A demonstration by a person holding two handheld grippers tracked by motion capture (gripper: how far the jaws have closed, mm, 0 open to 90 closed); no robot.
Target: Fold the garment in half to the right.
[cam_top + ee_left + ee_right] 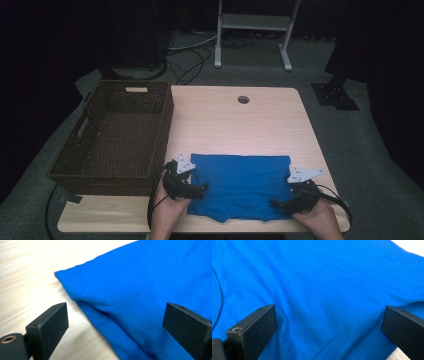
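Note:
A folded blue garment lies flat on the near part of the light wood table. My left gripper is at its left edge, open, one jaw over bare wood and the other over the blue cloth. In the left gripper view the garment's folded corner lies between the wide-apart jaws, untouched. My right gripper is at the garment's near right part, open. In the right gripper view its jaws stand wide over the blue cloth without pinching it.
A dark brown wicker basket stands on the table's left side, its right wall close to my left gripper. A round cable hole is at the table's far middle. A white stand and cables are on the floor beyond.

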